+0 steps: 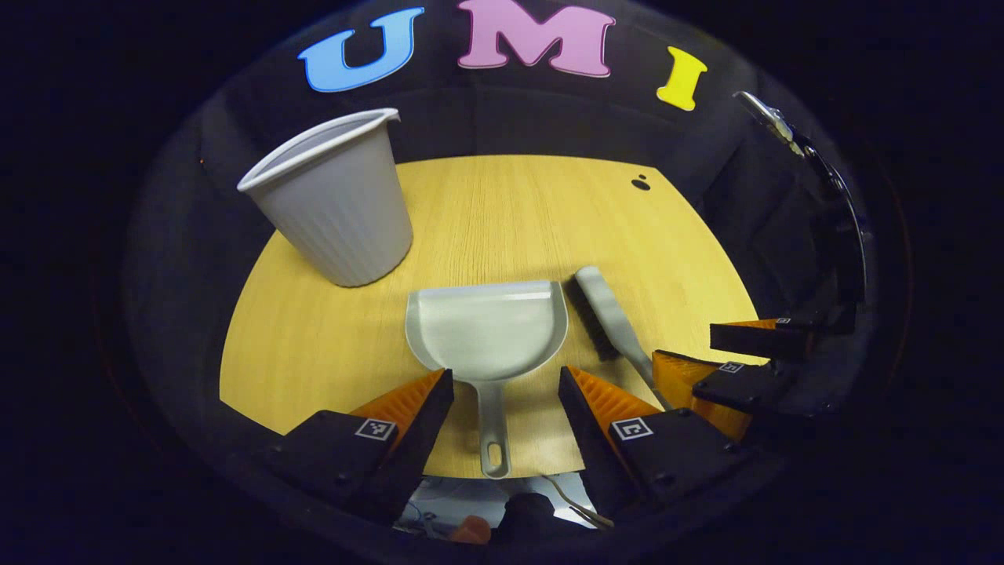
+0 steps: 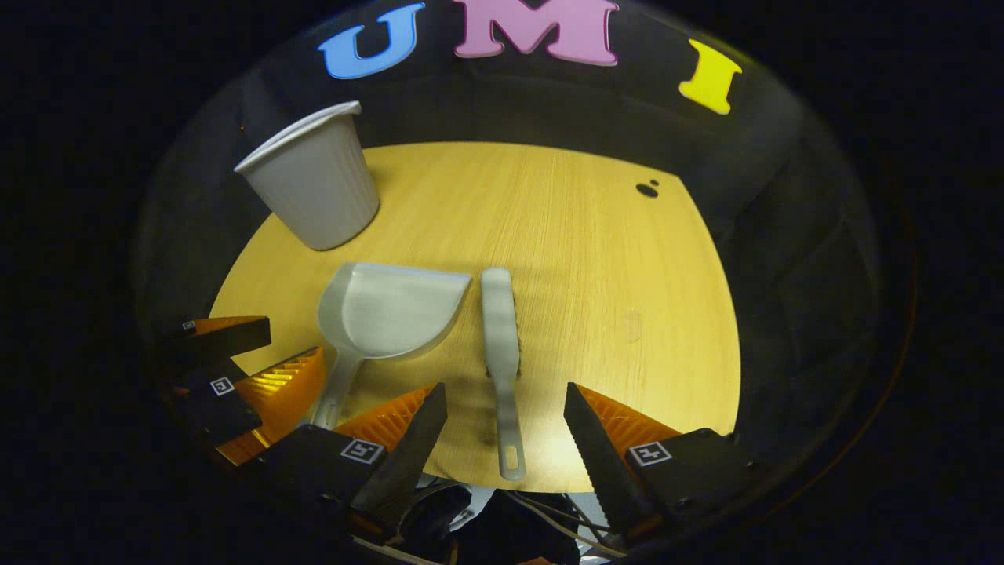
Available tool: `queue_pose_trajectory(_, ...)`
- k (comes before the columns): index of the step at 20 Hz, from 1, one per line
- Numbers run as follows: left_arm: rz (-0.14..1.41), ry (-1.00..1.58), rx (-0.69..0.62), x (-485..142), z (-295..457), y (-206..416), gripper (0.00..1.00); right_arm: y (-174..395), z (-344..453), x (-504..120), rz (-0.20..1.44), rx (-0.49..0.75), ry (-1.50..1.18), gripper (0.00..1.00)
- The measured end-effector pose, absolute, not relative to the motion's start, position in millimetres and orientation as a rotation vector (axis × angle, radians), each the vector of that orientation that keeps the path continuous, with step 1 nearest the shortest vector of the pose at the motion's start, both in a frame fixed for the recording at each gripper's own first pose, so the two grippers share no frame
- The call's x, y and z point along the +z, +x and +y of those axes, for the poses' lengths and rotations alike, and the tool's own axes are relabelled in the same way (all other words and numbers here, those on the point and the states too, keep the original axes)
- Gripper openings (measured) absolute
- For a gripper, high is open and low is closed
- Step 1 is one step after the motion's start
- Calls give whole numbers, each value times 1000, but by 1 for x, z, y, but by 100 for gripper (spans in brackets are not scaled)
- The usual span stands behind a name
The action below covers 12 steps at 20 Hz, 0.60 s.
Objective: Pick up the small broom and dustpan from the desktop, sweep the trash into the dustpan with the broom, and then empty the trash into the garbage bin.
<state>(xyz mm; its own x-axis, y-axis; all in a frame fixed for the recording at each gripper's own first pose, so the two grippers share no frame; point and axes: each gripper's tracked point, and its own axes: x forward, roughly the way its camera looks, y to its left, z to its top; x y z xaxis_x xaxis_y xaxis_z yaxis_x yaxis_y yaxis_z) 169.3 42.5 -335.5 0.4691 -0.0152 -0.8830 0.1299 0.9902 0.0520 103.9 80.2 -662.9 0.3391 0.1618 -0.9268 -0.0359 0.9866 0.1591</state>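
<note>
**Operator:** I've got my left gripper (image 1: 506, 388) spread wide, nothing between the fingers, with the dustpan (image 1: 486, 329) handle running straight up the gap toward me. My right gripper (image 2: 506, 412) is just as wide and just as empty, lined up over the small broom (image 2: 500, 345) handle the same way. Neither tool is touched yet; both lie flat on the desktop (image 1: 510, 220), side by side, the broom just to the right of the pan.

**Observer:** And the rest of the task's things?

**Operator:** The garbage bin (image 1: 333, 196) stands upright at the far left of the desk, behind the dustpan. The trash (image 1: 641, 184) looks to be the small dark bits near the far right edge, well apart from everything else.

**Observer:** What worries you from here?

**Operator:** Mostly the two grippers crowding each other. In the left gripper view the right one sits just beside mine, so closing on both handles at once could knock fingers together. Both handles are thin and lie flat, so I judge a finger could ride over one and pinch air, or push it sideways into its neighbour. Later, the trash sits close to the table edge; a careless sweep could flick it off. The bin looks light and could tip if the pan bumps its rim.
</note>
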Motion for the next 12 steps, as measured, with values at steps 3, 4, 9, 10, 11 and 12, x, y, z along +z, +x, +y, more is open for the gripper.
queue_pose_trajectory(3,911,123,-84,-285,43,176,83,114,79,-604,1046,128,100,97)
queue_pose_trajectory(4,828,114,-84,-263,43,173,83,115,78,-586,1004,123,101,94)
queue_pose_trajectory(9,543,148,-62,-195,42,144,82,124,66,-482,705,54,101,97)
queue_pose_trajectory(10,496,134,-63,-179,40,133,82,121,64,-468,646,39,100,96)
queue_pose_trajectory(11,457,124,-64,-169,41,124,82,114,61,-449,593,21,97,96)
queue_pose_trajectory(12,423,115,-60,-161,42,114,82,112,56,-434,544,0,97,96)
